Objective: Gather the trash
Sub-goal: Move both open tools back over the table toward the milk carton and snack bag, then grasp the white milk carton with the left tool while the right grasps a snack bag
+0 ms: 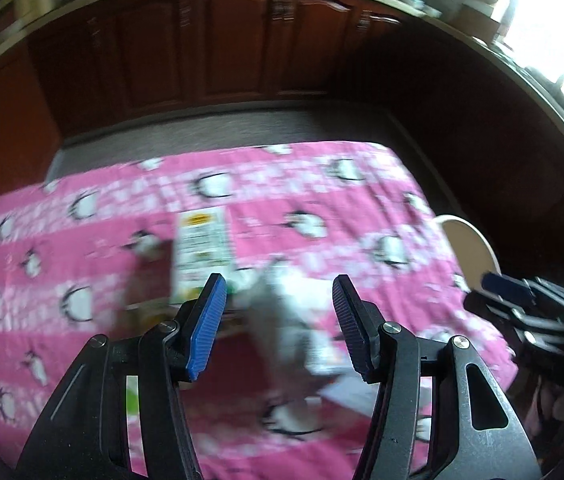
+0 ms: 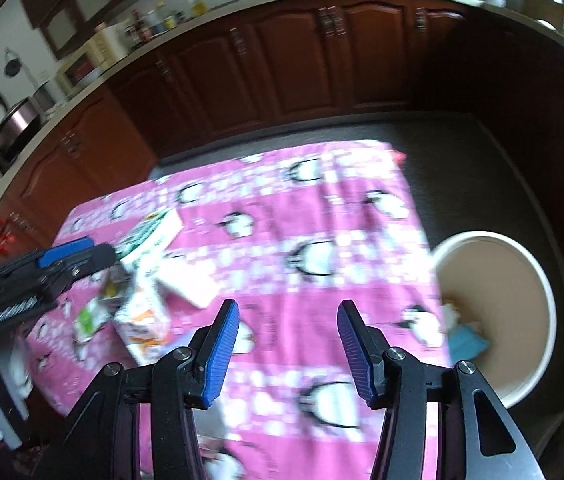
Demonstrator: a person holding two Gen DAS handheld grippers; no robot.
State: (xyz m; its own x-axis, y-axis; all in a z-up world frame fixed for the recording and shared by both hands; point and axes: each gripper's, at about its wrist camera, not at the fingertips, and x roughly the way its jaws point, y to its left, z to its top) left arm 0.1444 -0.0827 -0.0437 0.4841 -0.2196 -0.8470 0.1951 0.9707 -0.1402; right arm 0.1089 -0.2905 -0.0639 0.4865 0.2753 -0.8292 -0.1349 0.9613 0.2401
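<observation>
Right wrist alone shows trash [image 2: 464,330] inside bin [image 2: 538,280].

Two wrist cameras, both tilted down over the same pink desk.

My left view rides just behind the left tool [image 1: 278,312], looking steeply down along its fingers onto the penguin-print cloth [image 1: 322,200], close above the cartons [image 1: 202,252], and facing the brown cabinets [image 1: 234,48]. My right view sits behind the right tool [image 2: 288,344], further toward the cloth's right edge, so the cream bin [image 2: 538,280] comes in large there. Both views share the cloth, the cartons, the cabinets and the bin, and each catches the other tool at its frame edge. Everything is motion-blurred.
</observation>
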